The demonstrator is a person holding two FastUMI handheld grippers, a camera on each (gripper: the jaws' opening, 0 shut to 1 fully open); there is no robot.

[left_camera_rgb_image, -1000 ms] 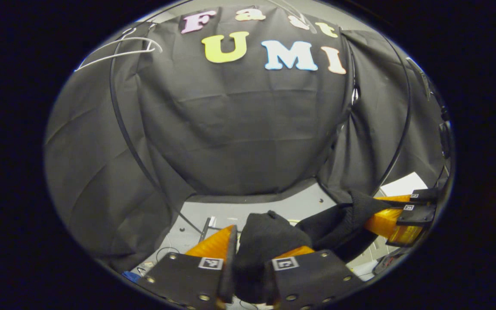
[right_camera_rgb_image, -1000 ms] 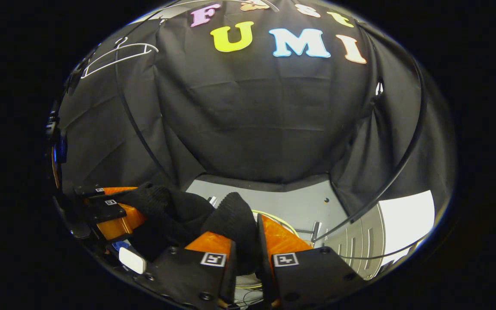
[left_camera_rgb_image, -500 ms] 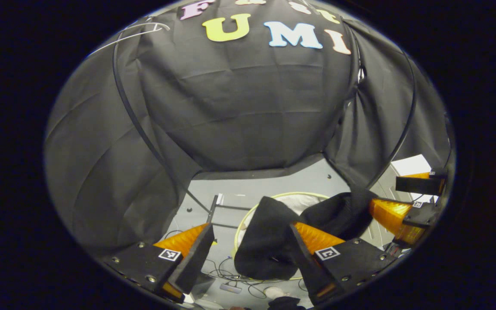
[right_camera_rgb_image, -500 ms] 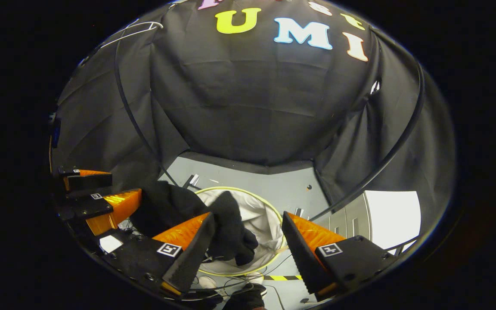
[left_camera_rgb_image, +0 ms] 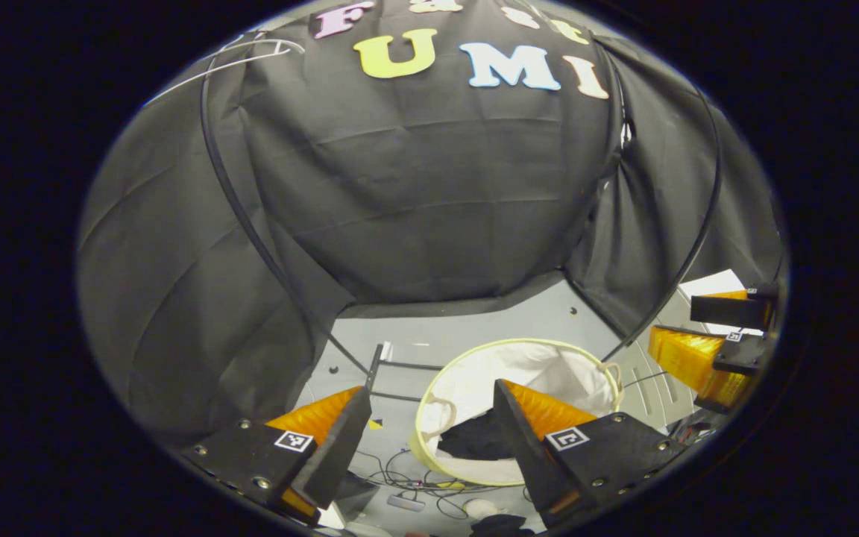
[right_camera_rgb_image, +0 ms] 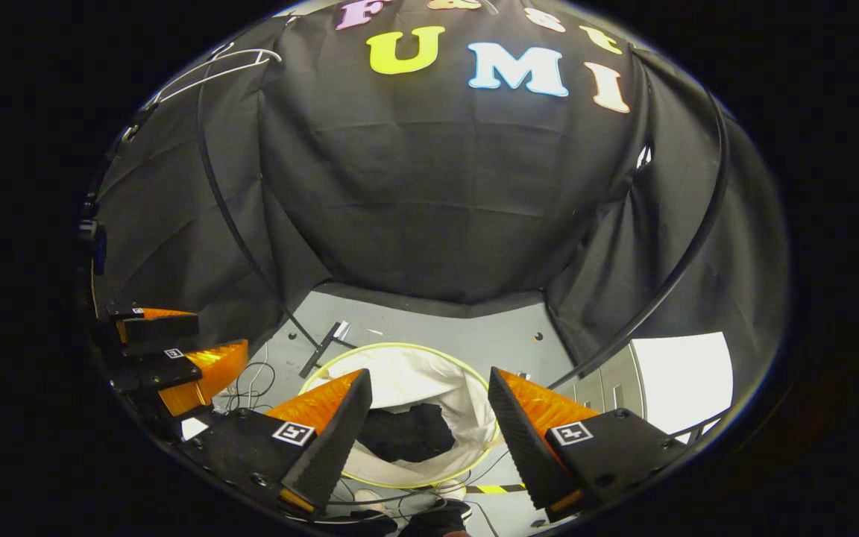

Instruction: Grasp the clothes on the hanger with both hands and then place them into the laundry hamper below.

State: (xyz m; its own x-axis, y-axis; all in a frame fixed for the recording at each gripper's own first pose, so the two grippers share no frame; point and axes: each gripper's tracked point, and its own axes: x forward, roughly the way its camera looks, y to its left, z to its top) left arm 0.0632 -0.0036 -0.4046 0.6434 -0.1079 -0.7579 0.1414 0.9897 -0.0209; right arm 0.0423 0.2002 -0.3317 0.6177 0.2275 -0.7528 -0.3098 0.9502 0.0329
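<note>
Black knitted clothing (left_camera_rgb_image: pixel 478 445) lies crumpled at the bottom of the round white fabric laundry hamper with a pale yellow rim (left_camera_rgb_image: pixel 558 371), free of both tools. In the left gripper view, the left tool (left_camera_rgb_image: pixel 429 399) hangs above the hamper's near rim with its two fingers spread wide apart and nothing between them; the clothing sits below and just behind the inner edge of one finger (left_camera_rgb_image: pixel 519 425), partly hidden by it. In the right gripper view, the right tool (right_camera_rgb_image: pixel 429 384) also stands with its fingers wide apart and empty, poised over the hamper (right_camera_rgb_image: pixel 467 388), and the dark bundle (right_camera_rgb_image: pixel 408 432) lies directly under the gap between them, well below the fingertips, against the white lining.

Off to the side in the left gripper view, the right tool (left_camera_rgb_image: pixel 705 339) shows at the edge, parted and holding nothing. The left tool (right_camera_rgb_image: pixel 176 343) appears in the same way at the edge of the right gripper view.

Loose dark cables (left_camera_rgb_image: pixel 414 477) trail on the grey floor (left_camera_rgb_image: pixel 474 328) in front of the hamper, and a thin black metal rack leg (left_camera_rgb_image: pixel 377 362) stands on the floor beside it. Farther back the black cloth booth wall (left_camera_rgb_image: pixel 414 194) rises, crossed by a curved black pole (left_camera_rgb_image: pixel 239 201). Highest up hangs a bare white wire hanger (left_camera_rgb_image: pixel 228 63), seen also in the right gripper view (right_camera_rgb_image: pixel 213 68).
</note>
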